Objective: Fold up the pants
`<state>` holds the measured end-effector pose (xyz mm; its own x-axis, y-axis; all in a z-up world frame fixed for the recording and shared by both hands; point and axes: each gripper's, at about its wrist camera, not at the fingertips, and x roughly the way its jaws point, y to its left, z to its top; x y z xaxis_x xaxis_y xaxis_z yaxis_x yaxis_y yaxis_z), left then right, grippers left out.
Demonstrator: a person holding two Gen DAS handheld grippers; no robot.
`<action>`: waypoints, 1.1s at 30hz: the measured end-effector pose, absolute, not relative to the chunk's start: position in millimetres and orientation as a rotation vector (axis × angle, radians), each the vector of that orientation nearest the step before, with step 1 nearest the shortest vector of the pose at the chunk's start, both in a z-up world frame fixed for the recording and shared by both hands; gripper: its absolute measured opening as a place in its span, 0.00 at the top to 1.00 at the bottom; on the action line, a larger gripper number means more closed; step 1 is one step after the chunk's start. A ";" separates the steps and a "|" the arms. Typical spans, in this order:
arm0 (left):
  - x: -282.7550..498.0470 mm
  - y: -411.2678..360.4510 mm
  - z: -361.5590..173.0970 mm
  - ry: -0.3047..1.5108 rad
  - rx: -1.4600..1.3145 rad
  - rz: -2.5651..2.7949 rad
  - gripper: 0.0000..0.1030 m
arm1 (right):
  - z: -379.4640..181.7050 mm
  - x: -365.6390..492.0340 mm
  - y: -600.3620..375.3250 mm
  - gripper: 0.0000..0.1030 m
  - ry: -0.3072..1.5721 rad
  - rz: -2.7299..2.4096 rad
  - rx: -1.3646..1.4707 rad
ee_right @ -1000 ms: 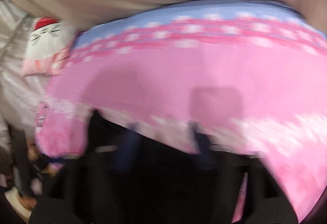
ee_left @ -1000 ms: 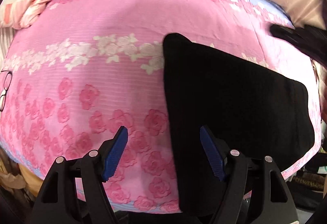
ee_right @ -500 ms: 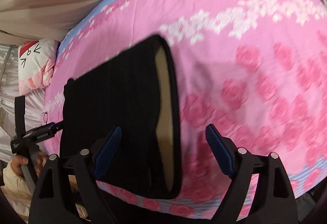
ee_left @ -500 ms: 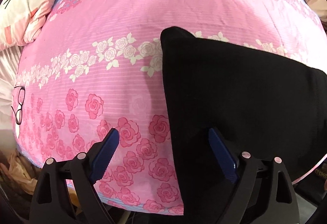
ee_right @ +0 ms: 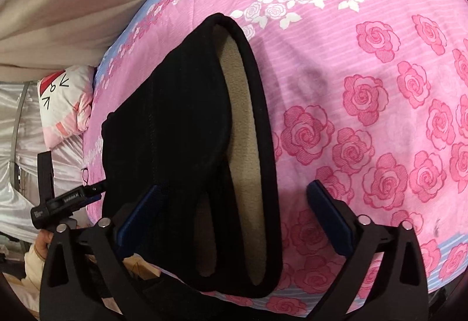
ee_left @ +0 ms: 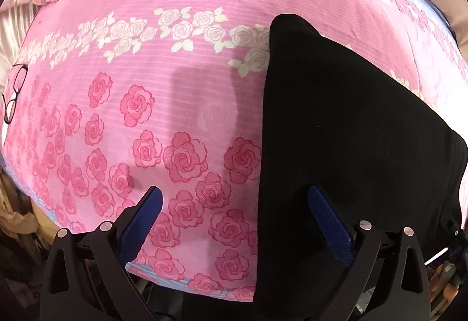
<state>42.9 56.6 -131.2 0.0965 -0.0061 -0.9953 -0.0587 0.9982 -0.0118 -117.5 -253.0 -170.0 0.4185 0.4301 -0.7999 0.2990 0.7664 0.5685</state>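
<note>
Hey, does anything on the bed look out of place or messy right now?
A pair of glasses lies loose on the pink rose bedspread near its edge, away from the black pants. The pants' waistband gapes open, showing the beige lining. Nothing looks spilled or damaged.

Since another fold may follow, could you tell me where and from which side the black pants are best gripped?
Probably at the open waistband of the black pants. The tan lining shows there and the rim gapes, so one finger of the right gripper, coming from above at the near edge, could slip under it. Both grippers have just opened and hold nothing.
</note>
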 end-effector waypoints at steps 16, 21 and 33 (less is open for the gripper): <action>48.6 46.8 -118.5 1.453 -0.094 -0.067 0.05 | -173.1 -110.1 -247.8 0.04 1.196 0.089 0.719; 48.6 64.7 -139.2 1.522 -0.360 -0.139 0.05 | -172.1 -109.0 -246.0 0.04 1.218 0.110 0.700; 48.7 42.2 -154.8 1.596 -0.503 -0.336 0.05 | -181.2 -128.7 -271.3 0.04 1.197 0.156 0.933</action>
